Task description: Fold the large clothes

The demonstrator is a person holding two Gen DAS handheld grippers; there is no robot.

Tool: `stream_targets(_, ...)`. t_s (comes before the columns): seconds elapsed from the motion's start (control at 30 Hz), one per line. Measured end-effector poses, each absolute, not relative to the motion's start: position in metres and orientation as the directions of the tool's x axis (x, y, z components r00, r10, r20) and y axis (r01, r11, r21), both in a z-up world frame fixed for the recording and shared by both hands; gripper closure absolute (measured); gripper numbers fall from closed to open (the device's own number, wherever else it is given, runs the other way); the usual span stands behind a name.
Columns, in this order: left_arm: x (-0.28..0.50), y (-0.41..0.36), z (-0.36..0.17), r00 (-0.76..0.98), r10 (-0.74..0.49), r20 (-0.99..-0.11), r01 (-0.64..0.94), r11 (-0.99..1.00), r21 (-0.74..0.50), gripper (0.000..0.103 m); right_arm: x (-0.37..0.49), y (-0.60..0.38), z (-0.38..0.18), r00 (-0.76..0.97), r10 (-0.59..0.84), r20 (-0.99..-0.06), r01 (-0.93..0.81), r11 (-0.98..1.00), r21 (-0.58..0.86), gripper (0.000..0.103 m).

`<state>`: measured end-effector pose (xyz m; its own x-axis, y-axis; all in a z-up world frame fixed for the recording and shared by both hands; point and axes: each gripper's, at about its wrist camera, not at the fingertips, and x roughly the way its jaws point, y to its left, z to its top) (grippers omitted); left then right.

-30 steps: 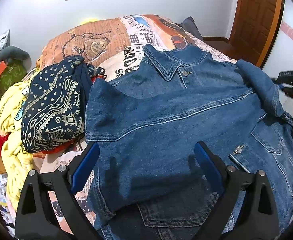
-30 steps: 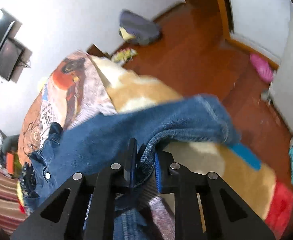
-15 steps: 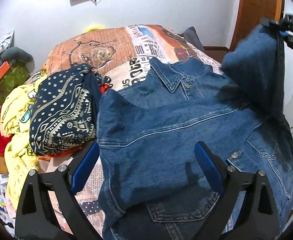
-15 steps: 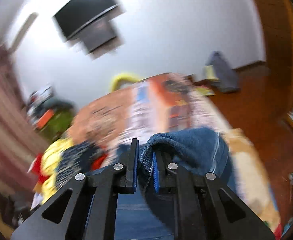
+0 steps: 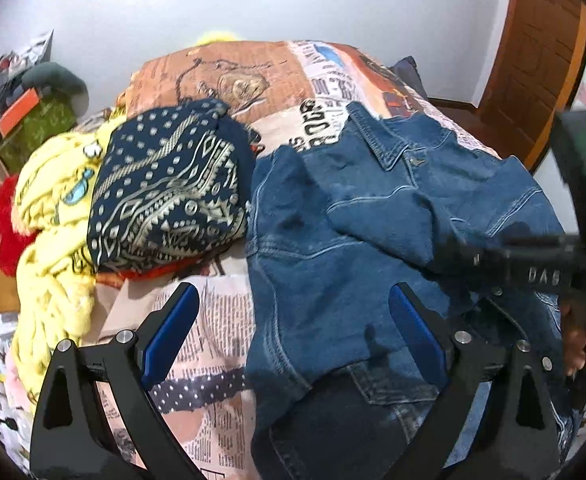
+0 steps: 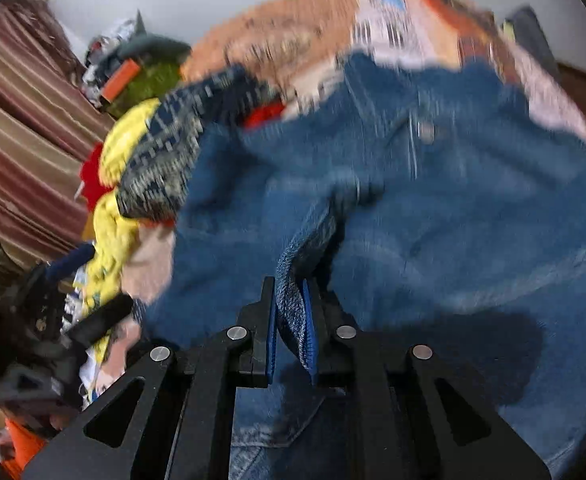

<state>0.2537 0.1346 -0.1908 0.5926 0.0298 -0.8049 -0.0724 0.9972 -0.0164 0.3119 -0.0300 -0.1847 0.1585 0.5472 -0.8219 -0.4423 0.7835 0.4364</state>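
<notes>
Denim jacket (image 5: 333, 248) cuff pinched, right gripper (image 6: 291, 320) jaws opening, left gripper (image 5: 293, 336) spread.

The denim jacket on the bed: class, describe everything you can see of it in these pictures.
The denim jacket is blue, sturdy-looking cloth with pale stitched seams, a collar, metal buttons and a chest pocket. It lies spread on the printed bedspread, beside a navy patterned garment. One sleeve is folded across its front, its cuff pinched in the right gripper, whose jaws are opening. The left gripper hovers open above it.
</notes>
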Motion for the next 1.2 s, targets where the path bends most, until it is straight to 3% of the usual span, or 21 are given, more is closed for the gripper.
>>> stream_targets(0.13,0.254,0.141,-0.197,0.572,-0.003,-0.82,-0.093,0.993,-0.069,0.007,0.315,-0.042,-0.188,0.072,0.543,-0.836,-0.402,0.783,0.474,0.085)
stream_targets(0.3,0.267,0.136,-0.193,0.57,-0.045,-0.821,-0.086,0.99,-0.114,0.007,0.313,-0.056,-0.155,0.111,0.548,-0.829,-0.457,0.769,0.447,0.056)
stream_targets(0.53,0.3,0.101,-0.176,0.573,-0.097,-0.814,0.006,0.993,-0.114,0.007,0.328,-0.111,-0.098,0.358,0.527,-0.771,-0.455,0.819,0.349,0.049)
stream_targets(0.8,0.351,0.06,-0.191,0.519,-0.086,-0.851,0.07,0.996,-0.057,0.007,0.361,-0.201,-0.073,0.516,0.358,-0.778,-0.306,0.926,0.223,0.049)
stream_targets(0.87,0.365,0.051,-0.205,0.48,-0.088,-0.873,0.075,0.995,-0.059,0.013,0.362,-0.213,-0.077,0.521,0.331,-0.787,-0.287,0.936,0.203,0.049)
stream_targets(1.0,0.386,0.044,-0.235,0.403,-0.079,-0.912,0.055,0.997,-0.062,0.036,0.364,-0.233,-0.101,0.485,0.265,-0.834,-0.262,0.953,0.15,0.046)
stream_targets(1.1,0.396,0.044,-0.249,0.386,-0.065,-0.92,0.022,0.998,-0.061,0.043,0.368,-0.241,-0.132,0.422,0.237,-0.875,-0.244,0.959,0.143,0.046)
stream_targets(1.2,0.397,0.042,-0.247,0.412,-0.053,-0.91,0.028,0.999,-0.045,0.061,0.371,-0.246,-0.166,0.346,0.231,-0.91,-0.213,0.963,0.164,0.046)
